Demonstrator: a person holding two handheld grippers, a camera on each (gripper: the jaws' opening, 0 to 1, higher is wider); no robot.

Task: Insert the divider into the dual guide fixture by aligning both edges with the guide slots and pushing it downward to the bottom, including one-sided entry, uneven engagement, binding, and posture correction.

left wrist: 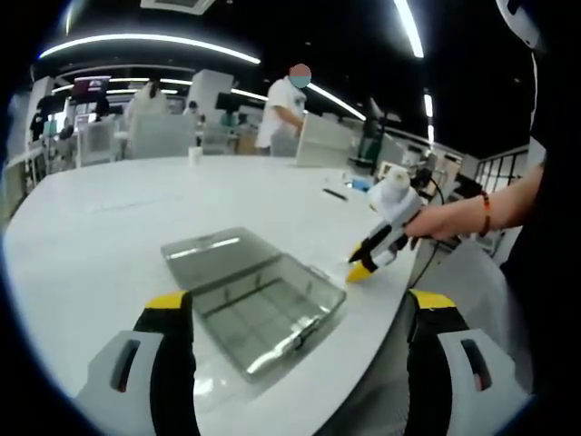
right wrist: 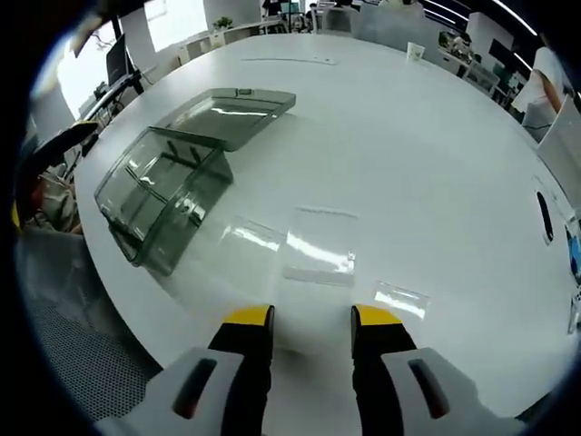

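Note:
A clear plastic box, the guide fixture (left wrist: 263, 309), lies on the white table with its lid (left wrist: 207, 250) hinged open and flat. My left gripper (left wrist: 300, 304) hovers open and empty just before it, one jaw on either side. My right gripper (left wrist: 360, 270), held by a hand, points down at the table right of the box. In the right gripper view the fixture (right wrist: 163, 195) and its lid (right wrist: 231, 113) sit at upper left. A clear flat divider sheet (right wrist: 320, 245) lies on the table just ahead of my right gripper (right wrist: 311, 318), which is open and empty. Two smaller clear pieces (right wrist: 254, 234) (right wrist: 400, 298) flank it.
The round white table (left wrist: 109, 227) curves away close behind the box. A white cup (right wrist: 416, 50) stands far across it and a black pen-like thing (right wrist: 545, 216) lies at the right. A person (left wrist: 281, 113) stands beyond the table. A mesh chair (right wrist: 77, 363) is below the table's edge.

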